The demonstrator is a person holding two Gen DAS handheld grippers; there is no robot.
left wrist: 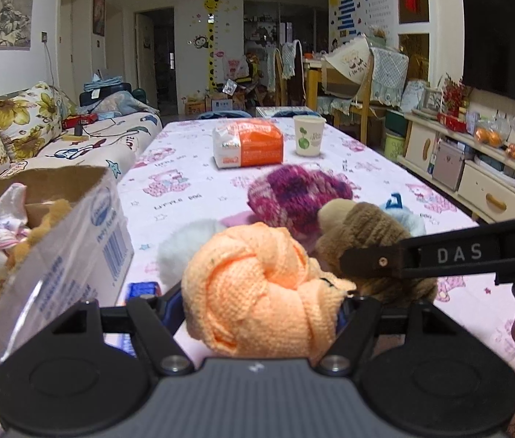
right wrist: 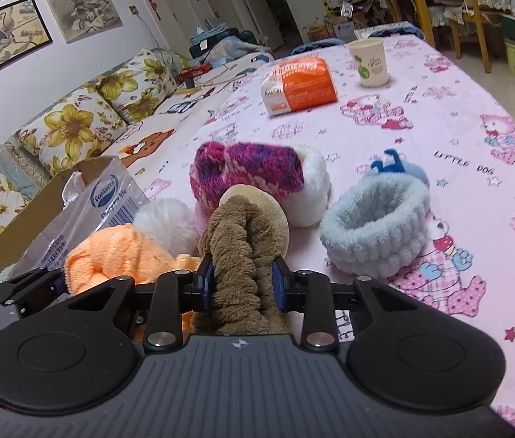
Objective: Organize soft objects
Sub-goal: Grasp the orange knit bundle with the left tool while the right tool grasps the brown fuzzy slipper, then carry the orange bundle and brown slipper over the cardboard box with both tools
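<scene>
While both grippers are loaded, the sorting looks set for its drop-off. Left gripper (left wrist: 263, 303) has its fingers fairly wide, pressed into the flanks of the knotted orange knit bundle (left wrist: 254, 284), a bulky thing that needs that spread. Right gripper (right wrist: 243, 283) has its fingers narrow, blue pads squeezing the brown plush piece (right wrist: 246, 252) around its soft middle, which bunches between them. Just left of both sits the open cardboard box (left wrist: 75, 215), with a few plush items already inside, so that is likely where these go. Waiting on the pink table (right wrist: 440, 116) are the magenta knit hat (right wrist: 246, 171), a white fluffy pompom (right wrist: 166, 219) and the pale blue fleece band (right wrist: 374, 233). Beyond them stand an orange packet (right wrist: 299, 85) and a paper cup (right wrist: 368, 62), probably not part of the job.
</scene>
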